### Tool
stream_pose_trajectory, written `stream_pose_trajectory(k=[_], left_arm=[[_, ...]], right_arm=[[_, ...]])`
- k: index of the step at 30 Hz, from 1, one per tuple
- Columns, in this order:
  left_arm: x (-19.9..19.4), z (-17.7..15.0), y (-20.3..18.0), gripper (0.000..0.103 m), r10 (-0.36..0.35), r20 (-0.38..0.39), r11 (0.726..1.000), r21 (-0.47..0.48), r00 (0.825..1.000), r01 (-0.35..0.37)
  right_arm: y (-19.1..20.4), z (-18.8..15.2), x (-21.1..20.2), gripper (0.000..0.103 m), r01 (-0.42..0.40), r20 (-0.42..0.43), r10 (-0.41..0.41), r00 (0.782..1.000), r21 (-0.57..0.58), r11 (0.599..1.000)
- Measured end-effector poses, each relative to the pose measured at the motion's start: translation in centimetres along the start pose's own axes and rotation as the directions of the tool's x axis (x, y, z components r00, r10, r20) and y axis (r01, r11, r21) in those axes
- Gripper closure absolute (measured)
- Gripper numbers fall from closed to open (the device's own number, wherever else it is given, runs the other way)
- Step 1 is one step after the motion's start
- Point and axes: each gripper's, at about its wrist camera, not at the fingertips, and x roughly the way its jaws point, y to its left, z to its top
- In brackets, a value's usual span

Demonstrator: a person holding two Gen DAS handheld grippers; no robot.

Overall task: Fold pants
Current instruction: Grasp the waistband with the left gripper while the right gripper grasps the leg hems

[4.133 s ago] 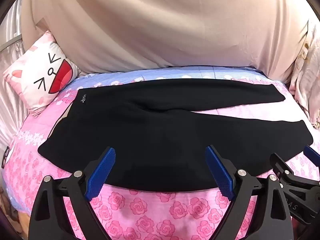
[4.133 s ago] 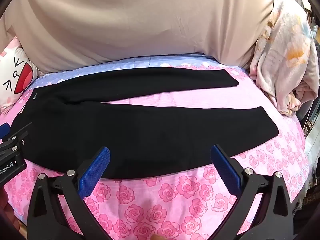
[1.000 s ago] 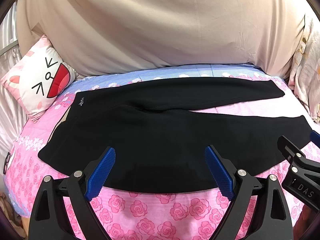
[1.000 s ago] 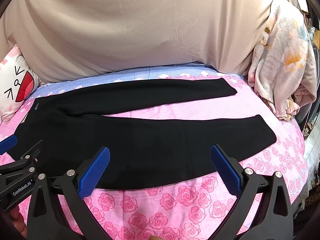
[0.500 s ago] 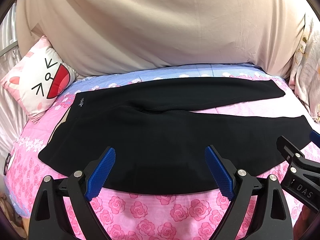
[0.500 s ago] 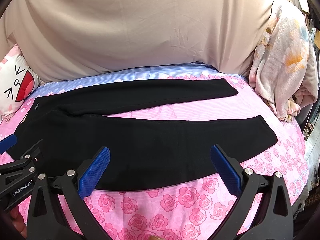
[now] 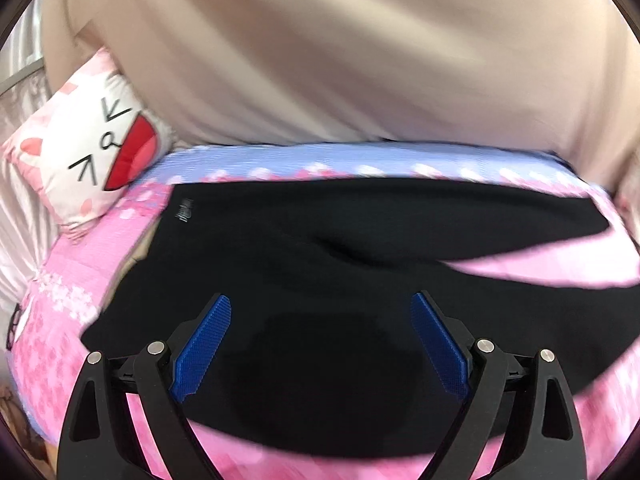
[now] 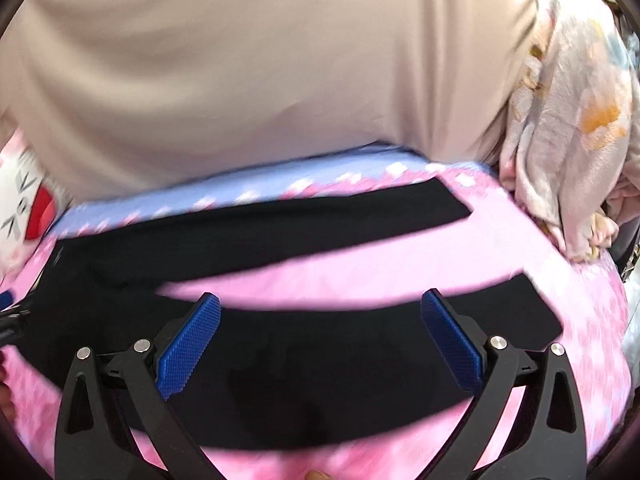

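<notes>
Both views are blurring now where half a second ago they were sharp, and the black pants (image 7: 320,264) are filling more of each picture than before. The left claw (image 7: 320,344) is hovering over the waist end with its blue ribbed pads spread wide, gripping nothing. The right claw (image 8: 320,340) is gaping just as wide over the near leg, empty too. The pants are lying flat across the bed (image 7: 60,320), waist to the left, two legs splitting apart toward the right with a wedge of pink rose-print sheet showing between them. The fabric is looking matte and smooth, with a small pale logo near the waistband. A cartoon-face pillow (image 7: 92,160) is sitting at far left, a beige drape (image 8: 260,80) is hanging behind, and a floral blanket (image 8: 572,140) is bunching at far right.
</notes>
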Motion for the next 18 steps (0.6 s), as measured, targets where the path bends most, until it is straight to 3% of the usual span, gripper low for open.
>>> stream_pose_trajectory(k=[5, 8, 11, 13, 15, 17, 18], left_arm=[[6.2, 4.7, 6.0, 0.014, 0.087, -0.022, 0.993, -0.077, 0.996, -0.089], [9.8, 6.9, 9.4, 0.014, 0.129, -0.046, 0.983, -0.122, 0.991, -0.134], [12.3, 8.3, 13.2, 0.014, 0.140, -0.040, 0.952, -0.269, 0.989, -0.146], [13.2, 9.0, 15.4, 0.014, 0.190, -0.023, 0.921, -0.343, 0.982, -0.186], [14.7, 9.8, 16.6, 0.014, 0.225, -0.082, 0.917, -0.319, 0.971, -0.240], [17.1, 10.6, 17.4, 0.014, 0.276, -0.180, 0.922, -0.227, 0.944, -0.313], [17.7, 10.7, 17.6, 0.014, 0.285, -0.192, 0.926, -0.197, 0.939, -0.322]], right_arm=[[-9.0, 7.5, 9.7, 0.005, 0.088, -0.055, -0.087, 0.995, 0.010, 0.996], [-12.0, 9.9, 14.6, 0.006, 0.098, -0.085, -0.098, 0.992, -0.013, 0.995], [-13.9, 11.8, 19.4, 0.006, 0.063, -0.144, -0.066, 0.987, -0.026, 0.998], [-14.3, 12.3, 20.8, 0.006, 0.062, -0.144, -0.067, 0.987, -0.042, 0.997], [-14.6, 12.9, 22.6, 0.006, 0.043, -0.167, -0.053, 0.984, -0.062, 0.997], [-14.5, 13.1, 24.0, 0.006, 0.038, -0.192, -0.052, 0.980, -0.079, 0.996], [-14.4, 13.1, 24.9, 0.006, 0.033, -0.213, -0.053, 0.976, -0.097, 0.995]])
